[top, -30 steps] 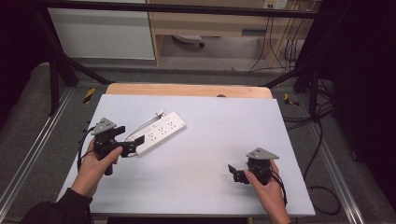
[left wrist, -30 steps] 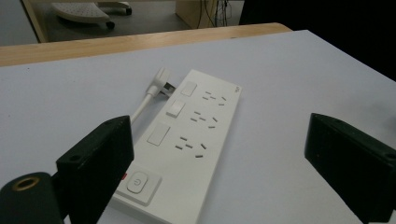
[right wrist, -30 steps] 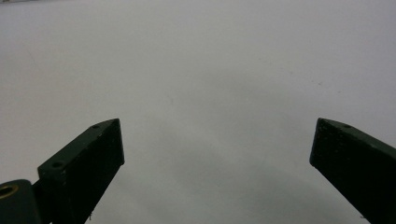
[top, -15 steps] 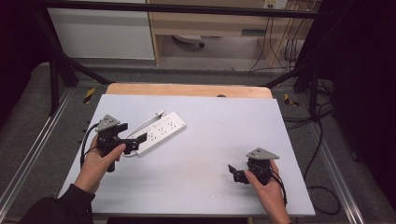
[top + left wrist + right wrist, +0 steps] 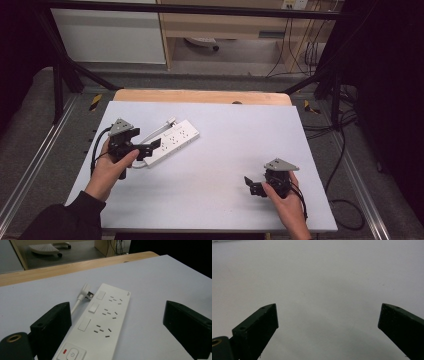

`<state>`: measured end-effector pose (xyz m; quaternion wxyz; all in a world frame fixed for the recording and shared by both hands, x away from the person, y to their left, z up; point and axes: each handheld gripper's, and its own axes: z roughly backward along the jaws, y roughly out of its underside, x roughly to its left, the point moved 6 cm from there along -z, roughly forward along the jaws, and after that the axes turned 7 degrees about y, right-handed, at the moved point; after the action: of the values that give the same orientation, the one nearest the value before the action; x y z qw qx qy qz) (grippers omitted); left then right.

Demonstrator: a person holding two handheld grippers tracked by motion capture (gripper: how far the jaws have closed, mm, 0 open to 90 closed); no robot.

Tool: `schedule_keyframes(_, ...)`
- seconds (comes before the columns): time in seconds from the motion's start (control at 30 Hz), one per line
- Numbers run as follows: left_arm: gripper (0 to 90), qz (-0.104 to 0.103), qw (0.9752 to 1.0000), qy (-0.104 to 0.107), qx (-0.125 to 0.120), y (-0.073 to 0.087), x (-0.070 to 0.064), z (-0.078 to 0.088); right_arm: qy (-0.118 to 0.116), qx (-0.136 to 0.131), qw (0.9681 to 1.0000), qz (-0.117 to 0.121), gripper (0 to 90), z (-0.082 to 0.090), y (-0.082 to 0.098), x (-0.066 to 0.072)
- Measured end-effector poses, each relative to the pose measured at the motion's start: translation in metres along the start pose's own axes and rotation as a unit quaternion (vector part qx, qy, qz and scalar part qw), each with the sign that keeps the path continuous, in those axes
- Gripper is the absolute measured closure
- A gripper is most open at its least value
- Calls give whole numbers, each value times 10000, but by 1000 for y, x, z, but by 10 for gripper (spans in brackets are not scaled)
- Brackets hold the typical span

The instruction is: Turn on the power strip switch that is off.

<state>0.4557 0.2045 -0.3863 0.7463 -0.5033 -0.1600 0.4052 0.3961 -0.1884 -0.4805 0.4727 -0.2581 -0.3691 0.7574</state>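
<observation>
A white power strip (image 5: pixel 175 140) lies at an angle on the left half of the white tabletop (image 5: pixel 235 145). Its white cable loops back to a plug (image 5: pixel 171 120) lying beside its far end. My left gripper (image 5: pixel 151 146) is open at the strip's near end. In the left gripper view the strip (image 5: pixel 105 320), with its switch end nearest, lies between and just beyond the spread jaws of the left gripper (image 5: pixel 117 325), and the plug (image 5: pixel 86 291) is behind it. My right gripper (image 5: pixel 252 186) rests low at the near right, open, and over bare table in its own view (image 5: pixel 328 322).
A bare wooden strip (image 5: pixel 200 96) runs along the table's far edge. Beyond it are a chair base (image 5: pixel 202 42) on the floor and a light cabinet. Cables (image 5: pixel 345 150) hang off the right side. Metal frame rails flank the table.
My left gripper has moved a little forward and to the right, closer over the strip's near end. The right gripper and the power strip have stayed put.
</observation>
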Motion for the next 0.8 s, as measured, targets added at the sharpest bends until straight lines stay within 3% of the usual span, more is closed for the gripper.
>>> schedule_keyframes(0.2, 83, -48, 9999, -91, 85, -1, 6, -6, -3, 4, 10000, -7, 33, 0, 0, 0)
schedule_keyframes(0.5, 84, 82, 9998, -174, 101, -2, 15, -13, 1, -5, 10000, -4, 33, 0, 0, 0)
schedule_keyframes(0.8, 89, 87, 9994, -274, 178, 0, 22, -17, -2, 12, 10000, -22, 33, 0, 0, 0)
